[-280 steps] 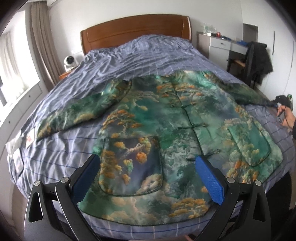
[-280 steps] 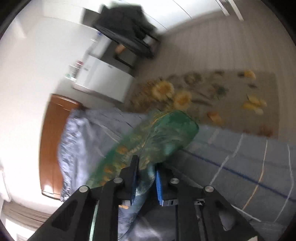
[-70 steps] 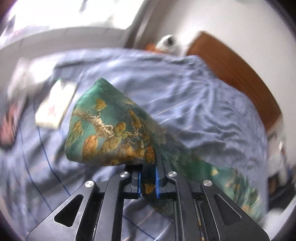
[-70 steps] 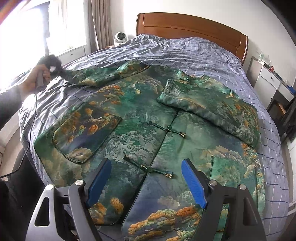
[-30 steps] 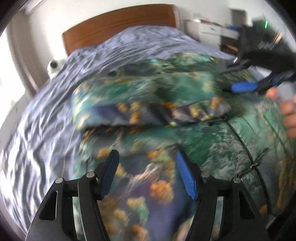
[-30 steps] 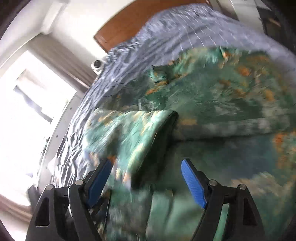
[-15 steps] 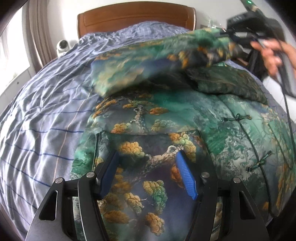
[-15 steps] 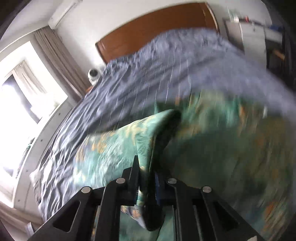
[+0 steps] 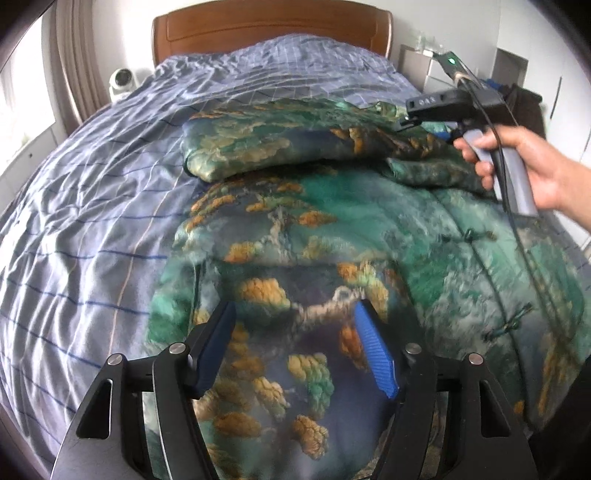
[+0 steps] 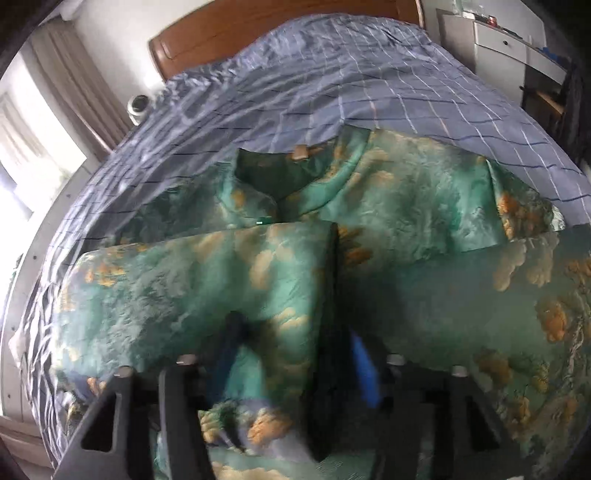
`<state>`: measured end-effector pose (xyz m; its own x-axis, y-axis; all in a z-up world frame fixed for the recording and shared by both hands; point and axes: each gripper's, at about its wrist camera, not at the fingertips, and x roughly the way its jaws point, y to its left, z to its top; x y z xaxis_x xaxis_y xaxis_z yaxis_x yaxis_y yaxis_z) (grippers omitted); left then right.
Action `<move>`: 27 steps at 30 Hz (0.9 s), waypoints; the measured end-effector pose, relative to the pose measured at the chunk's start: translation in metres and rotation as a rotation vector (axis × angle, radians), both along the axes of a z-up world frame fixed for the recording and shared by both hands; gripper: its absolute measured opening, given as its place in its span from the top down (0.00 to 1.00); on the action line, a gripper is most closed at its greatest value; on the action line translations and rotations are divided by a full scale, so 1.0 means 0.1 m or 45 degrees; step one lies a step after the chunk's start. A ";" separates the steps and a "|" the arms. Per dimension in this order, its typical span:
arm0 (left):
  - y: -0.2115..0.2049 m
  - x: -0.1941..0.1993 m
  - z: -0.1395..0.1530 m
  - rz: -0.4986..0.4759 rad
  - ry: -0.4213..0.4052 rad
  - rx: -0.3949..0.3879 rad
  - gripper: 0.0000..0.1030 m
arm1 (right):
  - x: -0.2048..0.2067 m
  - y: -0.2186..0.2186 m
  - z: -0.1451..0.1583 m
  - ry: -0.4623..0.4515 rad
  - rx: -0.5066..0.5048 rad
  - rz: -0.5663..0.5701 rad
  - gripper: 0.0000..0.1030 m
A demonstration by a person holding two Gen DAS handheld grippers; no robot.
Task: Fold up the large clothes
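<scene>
A green jacket (image 9: 332,229) printed with orange clouds lies front up on the bed. Its left sleeve (image 9: 277,144) is folded across the chest. In the right wrist view that sleeve (image 10: 207,280) lies flat with its cuff end between the jaws of my right gripper (image 10: 295,358). Those jaws are opening and their blurred pads stand clear of the cloth. A hand (image 9: 532,162) holds the right gripper (image 9: 406,123) at the sleeve's far end. My left gripper (image 9: 297,339) hovers over the jacket's lower pocket, jaws opening slightly, nothing between them.
The bed has a blue checked sheet (image 9: 92,221) and a wooden headboard (image 9: 269,29). A small white device (image 9: 122,79) stands at the head on the left. A white dresser (image 10: 498,40) and dark clothing (image 9: 524,99) are at the right. A cable hangs from the right gripper.
Half a second ago the right gripper was shut on the sleeve cuff and carrying it over the jacket. Now it has let go, and the sleeve lies across the chest.
</scene>
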<state>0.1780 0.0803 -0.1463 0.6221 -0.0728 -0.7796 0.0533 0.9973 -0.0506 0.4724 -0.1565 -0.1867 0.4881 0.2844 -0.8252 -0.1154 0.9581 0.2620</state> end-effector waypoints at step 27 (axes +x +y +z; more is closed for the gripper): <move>0.37 2.12 -0.40 0.093 0.067 0.046 0.24 | -0.27 0.49 -0.12 -0.087 -0.213 0.331 0.38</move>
